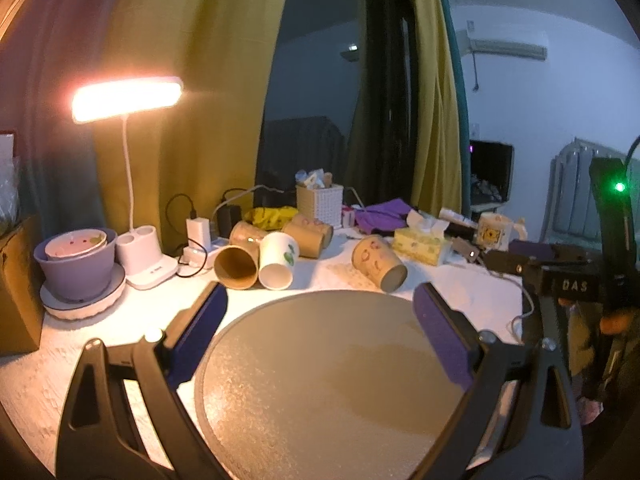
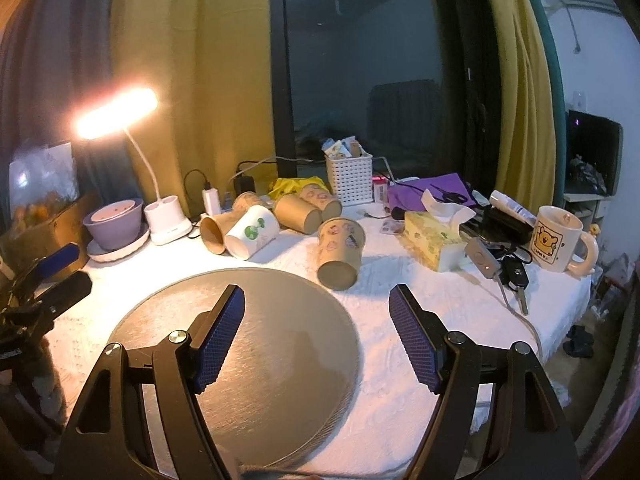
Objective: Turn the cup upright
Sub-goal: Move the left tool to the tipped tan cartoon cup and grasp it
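Observation:
Several paper cups lie on their sides on the white tablecloth. A brown patterned cup (image 1: 378,258) (image 2: 339,252) lies nearest, its base toward me. A white cup with a green print (image 1: 279,260) (image 2: 252,237) lies beside a plain brown cup (image 1: 237,266) (image 2: 214,232). More brown cups (image 1: 308,234) (image 2: 298,213) lie behind. A round grey board (image 1: 336,380) (image 2: 244,356) lies in front. My left gripper (image 1: 320,298) is open and empty above the board. My right gripper (image 2: 317,296) is open and empty, short of the patterned cup.
A lit desk lamp (image 1: 128,98) (image 2: 116,114) and a purple bowl on a plate (image 1: 76,268) (image 2: 116,228) stand at the left. A white basket (image 1: 320,200) (image 2: 348,178), a tissue box (image 1: 420,242) (image 2: 432,240), a mug (image 2: 558,238) and keys (image 2: 516,276) sit at the back and right.

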